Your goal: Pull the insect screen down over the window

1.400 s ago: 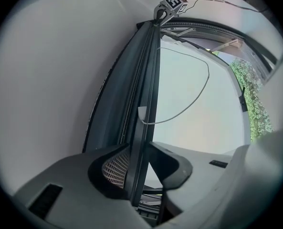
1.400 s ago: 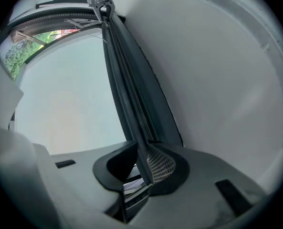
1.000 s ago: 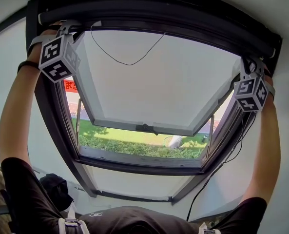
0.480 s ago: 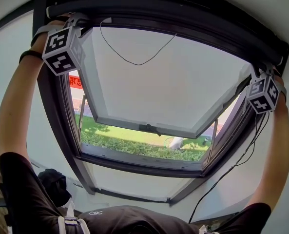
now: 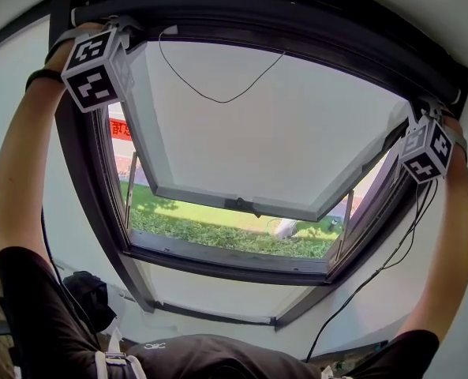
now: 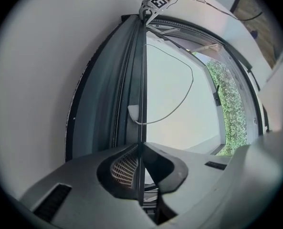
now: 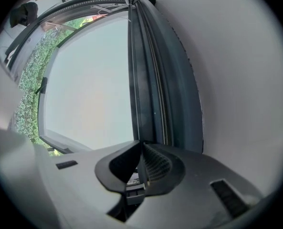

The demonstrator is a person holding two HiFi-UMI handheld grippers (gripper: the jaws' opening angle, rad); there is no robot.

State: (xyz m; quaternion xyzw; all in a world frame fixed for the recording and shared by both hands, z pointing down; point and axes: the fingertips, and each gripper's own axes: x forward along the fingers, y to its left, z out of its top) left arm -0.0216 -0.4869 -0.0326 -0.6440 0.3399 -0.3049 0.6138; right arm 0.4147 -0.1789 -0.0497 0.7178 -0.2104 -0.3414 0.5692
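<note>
Now: both grippers pinching the screen bar

I am reaching to the far top edge of the window (image 5: pixel 99 180), where the insect screen's pull bar (image 5: pixel 281 24) is sitting, not yet drawn. My left gripper (image 6: pixel 140 147) and right gripper (image 7: pixel 141 149) have just been closing and are clamping its left and right ends. The bar is running left to right between them, so I am judging the pull as straight toward the near sill (image 5: pixel 218 260).

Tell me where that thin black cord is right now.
In the head view the black cord sags across the top of the window pane, just under the dark top frame, left of centre.
</note>
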